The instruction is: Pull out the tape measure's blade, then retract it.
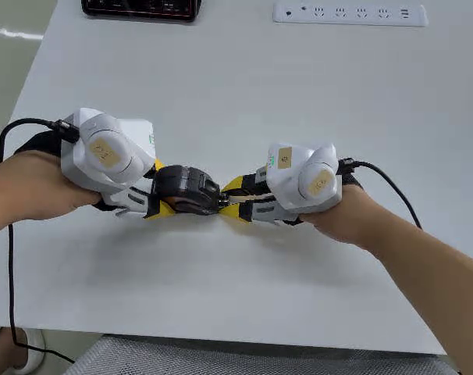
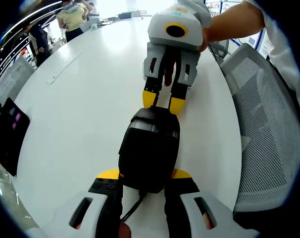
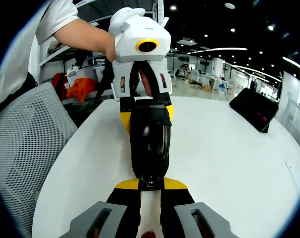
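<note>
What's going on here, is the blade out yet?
A person holds a gripper in each hand over the white table. The left gripper is clamped on the black tape measure by its case. The right gripper faces it, jaws at the case's front end where the blade comes out. No blade is drawn out yet; whether the right jaws have closed on its tip cannot be told.
</note>
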A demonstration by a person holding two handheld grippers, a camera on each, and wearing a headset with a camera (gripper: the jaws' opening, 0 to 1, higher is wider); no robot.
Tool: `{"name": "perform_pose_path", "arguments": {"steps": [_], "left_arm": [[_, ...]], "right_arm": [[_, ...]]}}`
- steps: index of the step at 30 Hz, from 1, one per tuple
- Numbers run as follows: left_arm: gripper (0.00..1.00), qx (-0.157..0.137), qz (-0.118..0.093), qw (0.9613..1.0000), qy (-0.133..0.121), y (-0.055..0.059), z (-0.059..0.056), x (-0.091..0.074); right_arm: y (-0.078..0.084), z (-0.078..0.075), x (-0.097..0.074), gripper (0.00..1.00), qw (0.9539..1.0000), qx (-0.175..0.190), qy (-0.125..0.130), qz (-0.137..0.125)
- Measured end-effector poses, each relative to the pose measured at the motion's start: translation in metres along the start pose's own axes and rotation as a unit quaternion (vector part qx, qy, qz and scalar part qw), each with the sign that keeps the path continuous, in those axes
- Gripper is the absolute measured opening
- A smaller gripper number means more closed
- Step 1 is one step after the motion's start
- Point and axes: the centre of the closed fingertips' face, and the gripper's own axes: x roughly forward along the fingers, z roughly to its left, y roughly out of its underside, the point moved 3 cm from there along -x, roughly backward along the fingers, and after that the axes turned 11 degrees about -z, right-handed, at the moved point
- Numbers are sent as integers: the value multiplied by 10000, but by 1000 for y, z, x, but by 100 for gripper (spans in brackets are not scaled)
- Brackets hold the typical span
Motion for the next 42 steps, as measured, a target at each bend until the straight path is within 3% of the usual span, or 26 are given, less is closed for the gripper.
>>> {"name": "perform_pose_path", "arguments": {"steps": [26,42], "left_arm": [[26,119,2,9999,-14,0,-2,-3],[26,81,-10,10000,-25,0,-1,-2]], "right_arm": [[1,2,-5,10,9999,23,-8,115],[10,0,-26,10,9996,7,18,265]]}}
